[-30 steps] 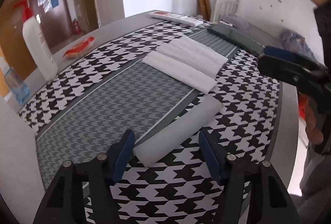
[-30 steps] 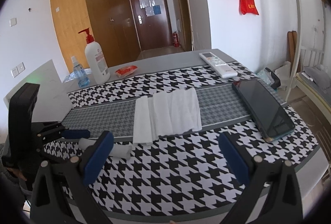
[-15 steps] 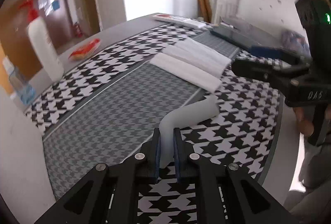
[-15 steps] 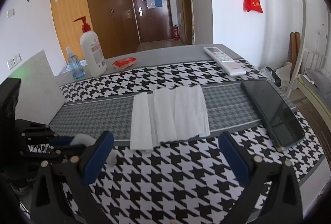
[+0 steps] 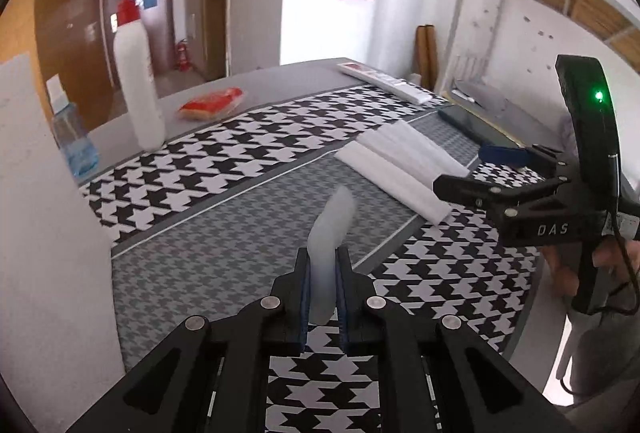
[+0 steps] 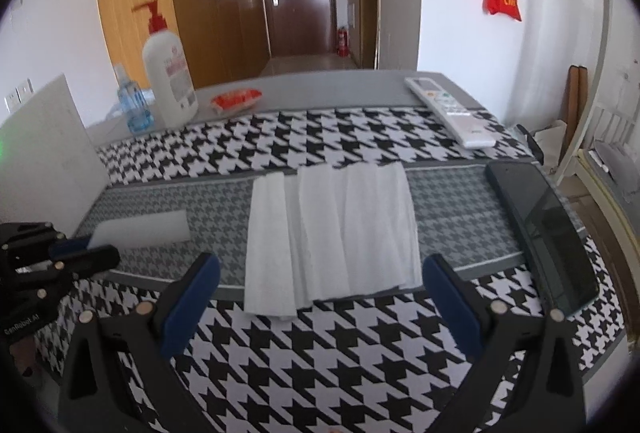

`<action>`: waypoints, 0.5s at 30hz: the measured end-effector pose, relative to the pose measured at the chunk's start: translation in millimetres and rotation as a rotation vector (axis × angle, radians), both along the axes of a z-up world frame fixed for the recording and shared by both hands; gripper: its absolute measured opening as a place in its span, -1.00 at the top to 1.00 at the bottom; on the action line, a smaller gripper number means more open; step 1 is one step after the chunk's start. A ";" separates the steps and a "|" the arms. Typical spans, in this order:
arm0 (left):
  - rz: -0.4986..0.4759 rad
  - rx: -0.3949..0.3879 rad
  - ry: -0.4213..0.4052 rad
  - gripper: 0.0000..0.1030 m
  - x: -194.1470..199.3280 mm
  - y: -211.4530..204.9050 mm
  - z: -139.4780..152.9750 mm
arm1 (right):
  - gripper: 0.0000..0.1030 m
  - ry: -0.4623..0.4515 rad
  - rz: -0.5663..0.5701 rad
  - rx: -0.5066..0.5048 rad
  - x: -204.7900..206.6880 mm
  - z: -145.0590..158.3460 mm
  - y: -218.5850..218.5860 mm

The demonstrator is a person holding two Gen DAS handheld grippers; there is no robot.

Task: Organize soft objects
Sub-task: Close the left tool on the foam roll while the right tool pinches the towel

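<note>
My left gripper (image 5: 322,273) is shut on one end of a white folded cloth strip (image 5: 332,229) and holds it lifted above the grey band of the houndstooth table runner (image 5: 224,229). The strip also shows in the right wrist view (image 6: 140,229), sticking out of the left gripper (image 6: 86,253). Several white folded cloths (image 6: 332,229) lie side by side in the middle of the runner, also in the left wrist view (image 5: 400,165). My right gripper (image 6: 320,297) is open and empty, just in front of those cloths; in the left wrist view it (image 5: 480,173) is at the right.
A lotion pump bottle (image 6: 168,81), a small blue bottle (image 6: 134,105) and a red packet (image 6: 236,99) stand at the table's back left. A remote control (image 6: 448,111) and a dark phone (image 6: 544,237) lie at the right. A white board (image 6: 44,153) stands at the left edge.
My left gripper closed on the end of the white strip, then lifted it off the runner. The right gripper moved closer to the row of cloths and stayed open.
</note>
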State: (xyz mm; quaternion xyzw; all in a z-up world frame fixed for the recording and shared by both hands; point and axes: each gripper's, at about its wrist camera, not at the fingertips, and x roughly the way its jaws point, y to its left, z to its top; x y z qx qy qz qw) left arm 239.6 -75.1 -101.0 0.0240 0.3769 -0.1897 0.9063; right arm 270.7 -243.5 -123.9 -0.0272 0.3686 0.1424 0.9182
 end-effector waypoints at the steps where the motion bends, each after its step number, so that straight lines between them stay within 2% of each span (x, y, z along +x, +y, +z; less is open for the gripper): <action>1: 0.004 0.002 0.004 0.77 0.2 -0.1 -1.3 | -0.98 0.006 0.002 -0.008 1.1 -0.5 1.4; 5: 0.021 0.042 -0.018 0.77 -0.1 -2.6 -4.1 | -0.87 0.008 0.005 -0.037 6.2 -1.1 6.7; 9: 0.032 0.038 -0.030 0.77 -0.9 -1.0 -2.5 | -0.45 0.058 0.016 -0.078 13.6 -9.4 13.8; 12: 0.034 0.035 -0.031 0.77 -1.9 0.7 -1.7 | -0.41 0.068 0.012 -0.089 14.9 -10.8 15.8; 14: 0.037 0.035 -0.034 0.77 -1.9 1.4 -1.0 | -0.26 0.080 0.015 -0.087 15.7 -12.3 15.5; 15: 0.037 0.035 -0.034 0.77 -2.2 1.6 -0.8 | -0.04 0.091 0.016 -0.086 16.7 -13.8 15.2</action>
